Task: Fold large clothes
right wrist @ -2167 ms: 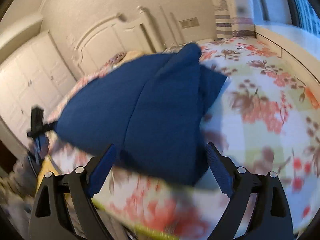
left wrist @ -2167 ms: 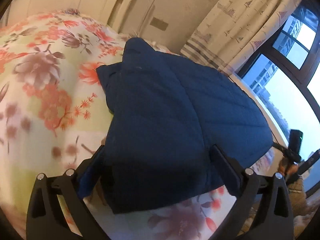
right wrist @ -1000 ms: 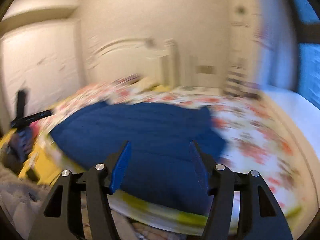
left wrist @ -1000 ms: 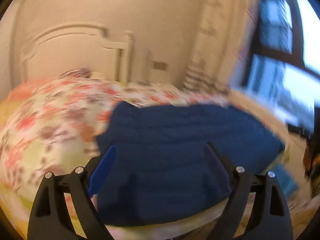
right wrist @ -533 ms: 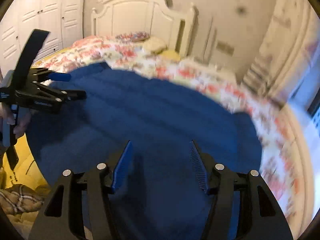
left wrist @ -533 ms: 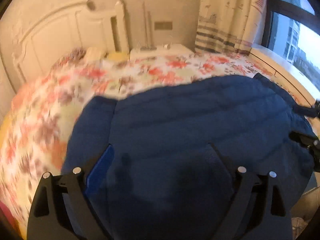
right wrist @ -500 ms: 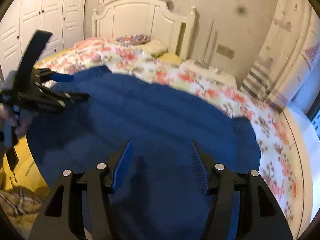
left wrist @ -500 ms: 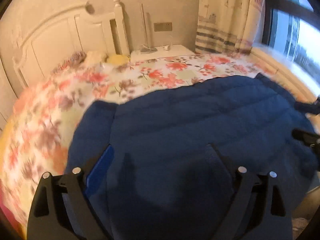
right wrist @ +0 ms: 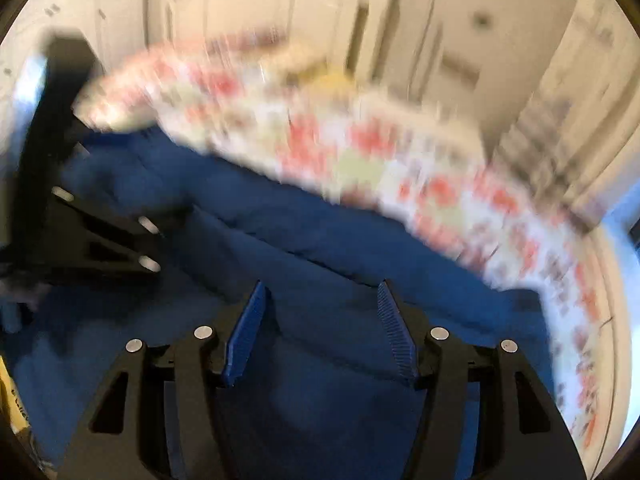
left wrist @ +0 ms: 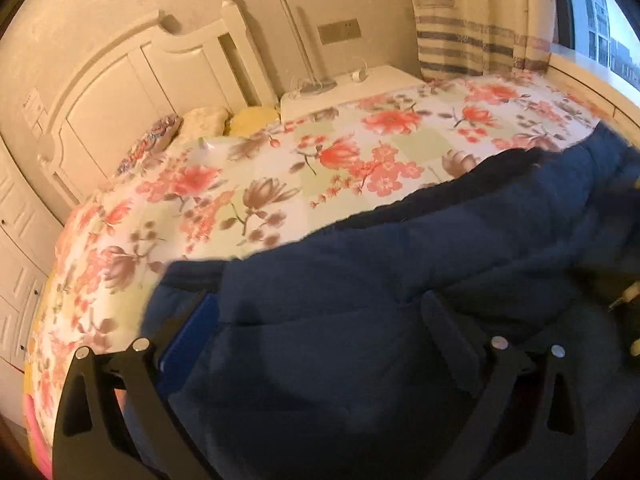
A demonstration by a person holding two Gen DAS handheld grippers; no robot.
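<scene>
Across the floral bed (left wrist: 304, 168) at six o'clock lies the quilted navy garment (left wrist: 380, 320), both grippers (left wrist: 320, 332) (right wrist: 320, 320) over it with fingers apart, empty, the left's just widening—next, seize its near hem.

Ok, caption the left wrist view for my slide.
Open left tool over a navy quilted garment on a floral bedspread.

No text, label or number can be read anywhere.

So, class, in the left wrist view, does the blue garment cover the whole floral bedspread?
No, the blue garment covers only the near part; the floral bedspread lies bare beyond it.
</scene>
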